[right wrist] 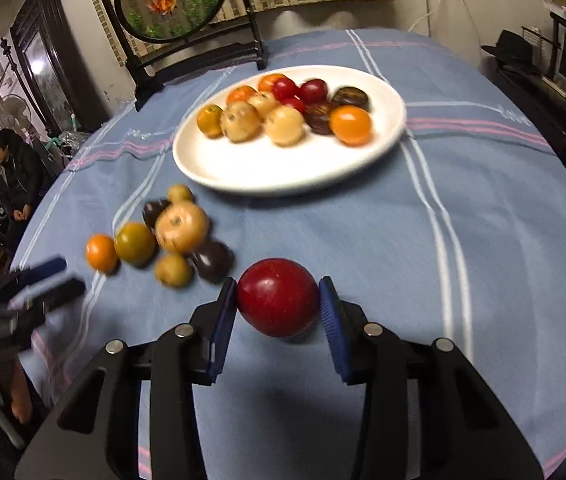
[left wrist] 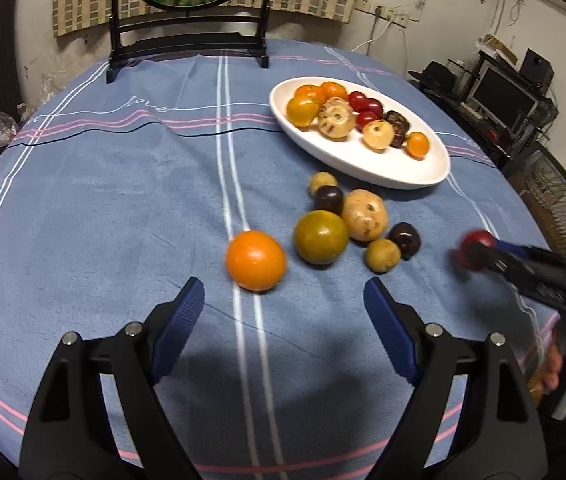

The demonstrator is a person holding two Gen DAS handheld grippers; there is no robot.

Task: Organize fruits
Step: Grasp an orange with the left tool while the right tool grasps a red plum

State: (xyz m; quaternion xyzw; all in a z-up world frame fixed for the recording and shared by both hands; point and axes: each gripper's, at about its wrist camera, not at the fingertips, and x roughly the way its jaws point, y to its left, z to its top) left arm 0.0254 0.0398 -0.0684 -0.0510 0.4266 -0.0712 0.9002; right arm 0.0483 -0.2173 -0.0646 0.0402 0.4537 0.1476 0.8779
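Right hand-held gripper (right wrist: pixel 278 300) clamped on a red fruit (right wrist: pixel 278 297), pads touching both flanks, low over the blue-clothed tabletop (right wrist: pixel 363 240). Left hand-held gripper (left wrist: pixel 283 300) spread wide, holding nothing, just short of an orange (left wrist: pixel 256 260) at 12 o'clock. Loose fruit cluster (left wrist: pixel 347 224) beyond at 1 o'clock. White plate (left wrist: pixel 423 172) of fruit farther off, same direction.

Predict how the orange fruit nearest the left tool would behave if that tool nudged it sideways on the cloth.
The orange fruit looks round, so it would probably roll rather than slide. The blue cloth lies fairly flat, offering little to stop it. It sits close beside the green-orange fruit, so a push rightward would likely bump that one.
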